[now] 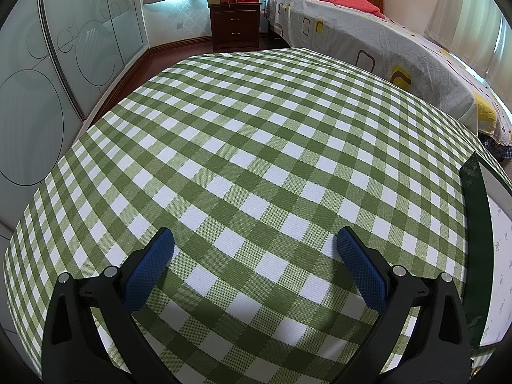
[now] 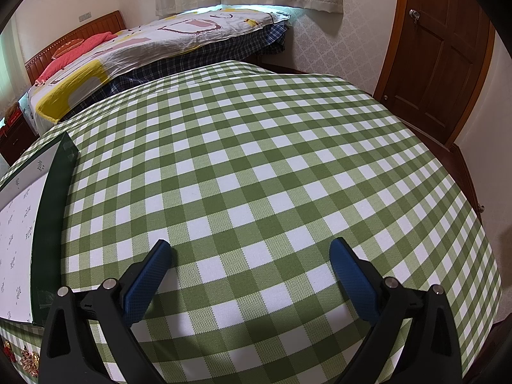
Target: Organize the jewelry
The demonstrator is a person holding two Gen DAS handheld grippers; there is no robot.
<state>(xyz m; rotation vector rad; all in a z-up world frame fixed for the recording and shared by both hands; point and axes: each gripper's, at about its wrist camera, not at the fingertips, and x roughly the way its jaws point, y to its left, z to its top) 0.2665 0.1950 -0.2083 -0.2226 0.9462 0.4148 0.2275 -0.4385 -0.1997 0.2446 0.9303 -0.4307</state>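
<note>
Green-and-white gingham covers the whole surface point(image 1: 256, 147), and both claws hang over bare cloth with nothing between their blue pads. The left claw point(image 1: 254, 240) is spread wide, empty. The right claw point(image 2: 249, 249) is just as wide, and also empty.

The dark green box point(image 2: 52, 220) with its pale printed inside sits at the left edge of the right wrist frame; the same box point(image 1: 473, 211) clips the right edge of the left wrist frame, so it lies between the two claws. At the very bottom left of the right wrist view, a small cluster of gold and red jewelry point(image 2: 27, 360) peeks out beside the claw's black arm.

My read: nothing is gripped yet, so the job is barely begun. To do this step well, the right claw likely needs to swing toward that lower-left corner, come down low and narrow on one piece only, keeping the pads level so a thin chain doesn't slip.

The jewelry is mostly cut off and too small to sort into pieces. The box's inside is largely out of frame, so any compartments can't be made out.
</note>
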